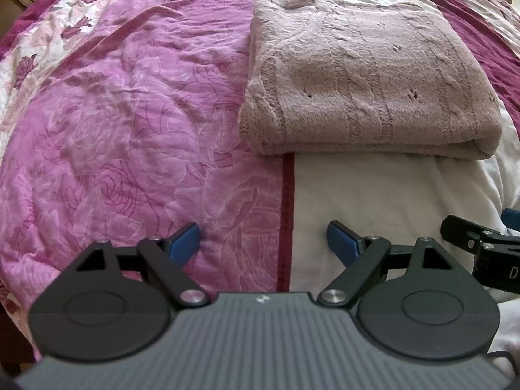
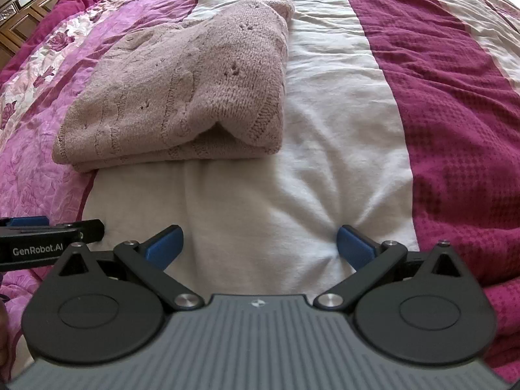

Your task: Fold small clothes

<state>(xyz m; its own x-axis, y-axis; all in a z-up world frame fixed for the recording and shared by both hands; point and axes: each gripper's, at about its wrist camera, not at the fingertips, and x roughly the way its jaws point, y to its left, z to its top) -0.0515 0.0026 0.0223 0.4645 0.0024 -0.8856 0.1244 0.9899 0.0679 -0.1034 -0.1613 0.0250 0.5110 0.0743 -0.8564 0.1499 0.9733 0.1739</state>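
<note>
Bedspread [image 1: 130,123] fills both views: pink rose print on the left, a white band down the middle, a dark magenta waffle-textured panel [image 2: 455,113] on the right. Wooden furniture [image 2: 19,9] shows at the far upper-left corner, too small to identify further.

Knitted garment [image 1: 364,78], dusty pink, eyelet and cable pattern, lies on the bed ahead of both tools, straddling the seam between the rose print and the white band. Already doubled into a thick, roughly rectangular pad; the layered folded edge faces the cameras. In the right wrist view the near right corner gapes a little, the top layer lifting off the one beneath.

Left gripper [image 1: 263,243] and right gripper [image 2: 258,247] hover side by side short of the garment, above the bedspread. Fingers of both spread wide, nothing between them, no contact with the knit.

Judgement: fold looks done or nearly so. If one more fold or a tidy-up is wanted, take both near corners together, pinch through all layers so the bulky knit does not slide apart, lift low, lay it over evenly, then press the gaping corner flat. Avoid catching the bedspread underneath.

Writing: "GenRobot.AI" in white on the side of the left tool, read from the right wrist view. A lone "D" shows on the right tool in the left wrist view; the rest is cut off. A small logo mark sits on each grey housing, unreadable.
</note>
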